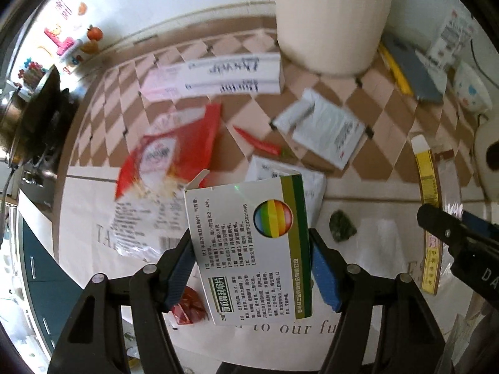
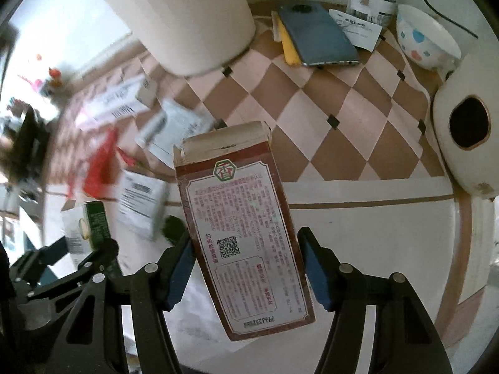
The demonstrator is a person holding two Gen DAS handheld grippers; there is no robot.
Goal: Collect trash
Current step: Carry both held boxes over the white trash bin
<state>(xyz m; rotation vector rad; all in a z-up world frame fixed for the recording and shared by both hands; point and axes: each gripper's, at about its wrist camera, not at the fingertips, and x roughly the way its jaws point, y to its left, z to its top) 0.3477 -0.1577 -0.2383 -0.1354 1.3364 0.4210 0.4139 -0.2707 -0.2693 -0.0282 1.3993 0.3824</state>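
Observation:
My left gripper (image 1: pixel 251 268) is shut on a white and green medicine box (image 1: pixel 249 243) with a rainbow circle, held above the table. My right gripper (image 2: pixel 246 268) is shut on a brown and white carton (image 2: pixel 243 233) with a QR code, also held in the air. On the checked tablecloth lie a red snack bag (image 1: pixel 168 152), a long white toothpaste box (image 1: pixel 218 74), a white sachet (image 1: pixel 321 127), a red chilli (image 1: pixel 259 143), a green scrap (image 1: pixel 341 226) and a yellow strip (image 1: pixel 428 193). The right gripper's edge shows in the left wrist view (image 1: pixel 461 240).
A tall white bin (image 1: pixel 333 18) stands at the back, also in the right wrist view (image 2: pixel 184 15). A grey notebook (image 2: pixel 318 37), a spotted bowl (image 2: pixel 427 40) and a white rounded appliance (image 2: pixel 467 143) sit at the right. A red wrapper (image 1: pixel 190 308) lies under my left fingers.

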